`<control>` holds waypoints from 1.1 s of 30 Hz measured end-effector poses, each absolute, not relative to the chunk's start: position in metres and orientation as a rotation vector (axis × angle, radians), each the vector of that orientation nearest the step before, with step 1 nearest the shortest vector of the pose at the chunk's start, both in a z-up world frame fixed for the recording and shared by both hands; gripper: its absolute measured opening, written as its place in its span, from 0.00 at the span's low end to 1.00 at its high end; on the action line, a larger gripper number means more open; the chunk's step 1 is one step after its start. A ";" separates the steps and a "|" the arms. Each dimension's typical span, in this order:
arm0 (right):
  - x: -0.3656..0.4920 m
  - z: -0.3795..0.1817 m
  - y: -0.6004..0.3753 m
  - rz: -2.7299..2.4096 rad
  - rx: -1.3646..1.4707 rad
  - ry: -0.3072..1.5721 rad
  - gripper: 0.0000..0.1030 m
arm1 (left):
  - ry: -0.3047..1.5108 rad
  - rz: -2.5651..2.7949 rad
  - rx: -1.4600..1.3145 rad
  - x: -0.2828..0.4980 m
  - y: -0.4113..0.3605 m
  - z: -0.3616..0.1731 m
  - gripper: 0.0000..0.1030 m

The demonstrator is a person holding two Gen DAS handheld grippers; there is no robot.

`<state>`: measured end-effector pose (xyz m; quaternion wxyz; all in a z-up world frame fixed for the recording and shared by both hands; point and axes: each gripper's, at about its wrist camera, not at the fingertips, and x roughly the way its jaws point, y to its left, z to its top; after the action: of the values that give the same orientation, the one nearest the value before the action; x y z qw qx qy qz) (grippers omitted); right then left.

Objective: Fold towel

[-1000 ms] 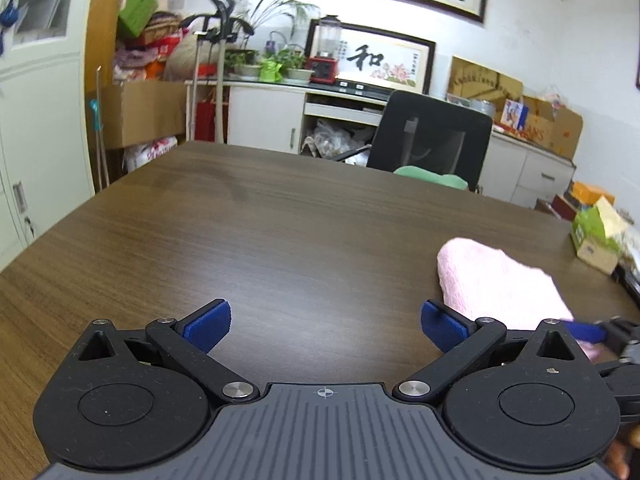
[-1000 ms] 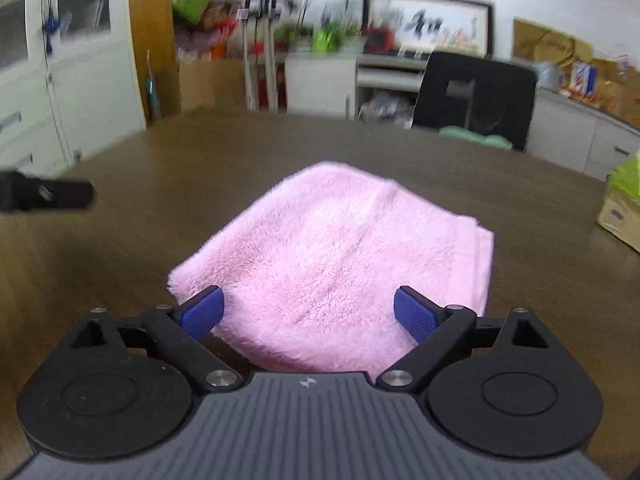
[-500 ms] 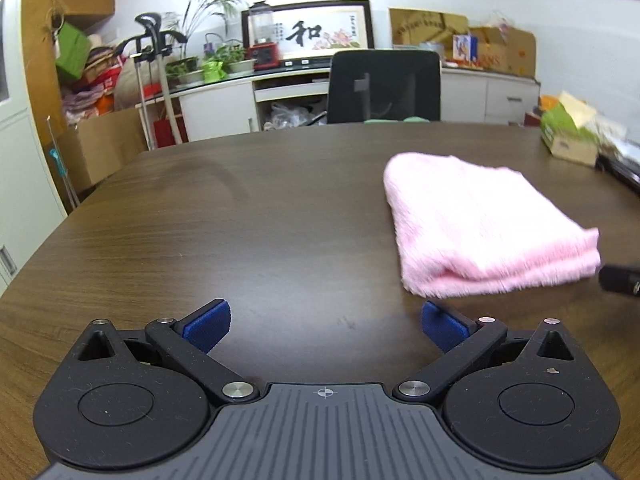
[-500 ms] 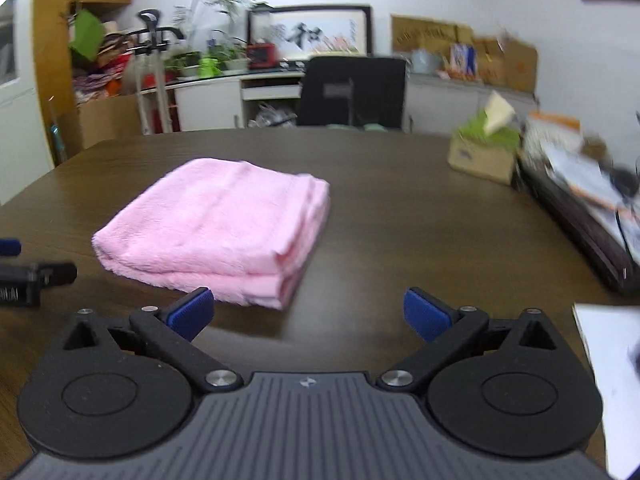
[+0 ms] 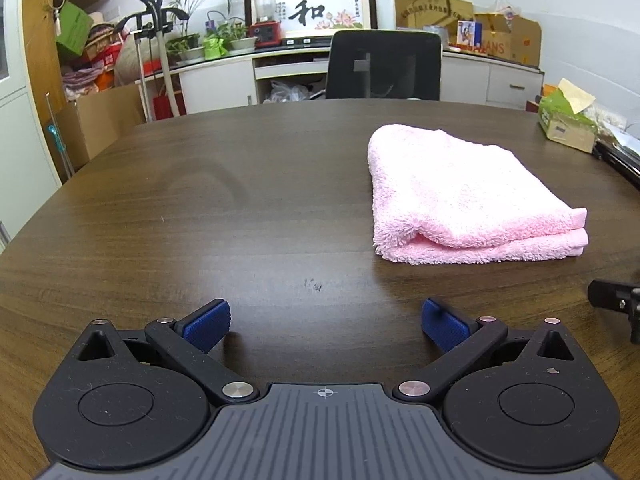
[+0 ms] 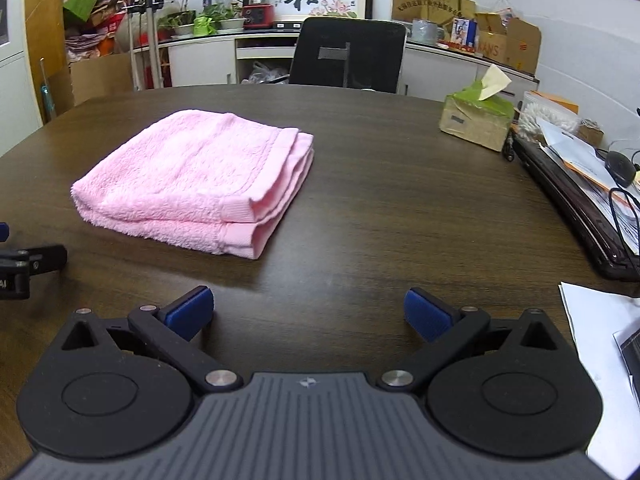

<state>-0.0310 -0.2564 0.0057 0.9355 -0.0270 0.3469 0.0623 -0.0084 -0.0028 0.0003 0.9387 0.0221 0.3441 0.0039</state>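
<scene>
A pink towel (image 5: 460, 192) lies folded into a thick rectangle on the dark wooden table (image 5: 240, 208). In the right wrist view the same towel (image 6: 192, 176) sits ahead and to the left, its hemmed edges stacked toward me. My left gripper (image 5: 326, 322) stands open over bare wood, to the left of the towel and nearer than it. My right gripper (image 6: 308, 312) is open too, with nothing between its blue pads, to the right of the towel and nearer than it. Each view catches a black tip of the other gripper at its edge.
A green tissue box (image 6: 478, 120) stands at the table's right side, with a black keyboard (image 6: 576, 208), papers (image 6: 600, 344) and a mouse (image 6: 620, 166) beyond it. A black office chair (image 5: 384, 66) is pushed up to the far edge. Cabinets and boxes line the wall.
Both grippers have drawn back from the towel and swung apart; a second ago the right one was right over it. The towel stays folded and now lies free between the two.
</scene>
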 end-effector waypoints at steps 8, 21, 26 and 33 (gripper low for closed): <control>-0.035 0.007 -0.254 0.135 -0.042 0.716 1.00 | 0.711 0.016 0.014 -0.013 -0.004 -0.001 1.00; -0.035 0.007 -0.255 0.143 -0.032 0.720 1.00 | 0.712 -0.008 0.022 -0.015 -0.006 -0.001 1.00; -0.036 0.008 -0.254 0.145 -0.033 0.720 1.00 | 0.712 -0.008 0.022 -0.015 -0.005 0.000 1.00; -0.036 0.008 -0.253 0.147 -0.033 0.720 1.00 | 0.712 -0.009 0.023 -0.015 -0.004 -0.001 1.00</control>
<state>-0.0358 -0.2532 0.0076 0.9331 -0.0163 0.3522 0.0716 -0.0145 -0.0043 -0.0008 0.9372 0.0111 0.3485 -0.0045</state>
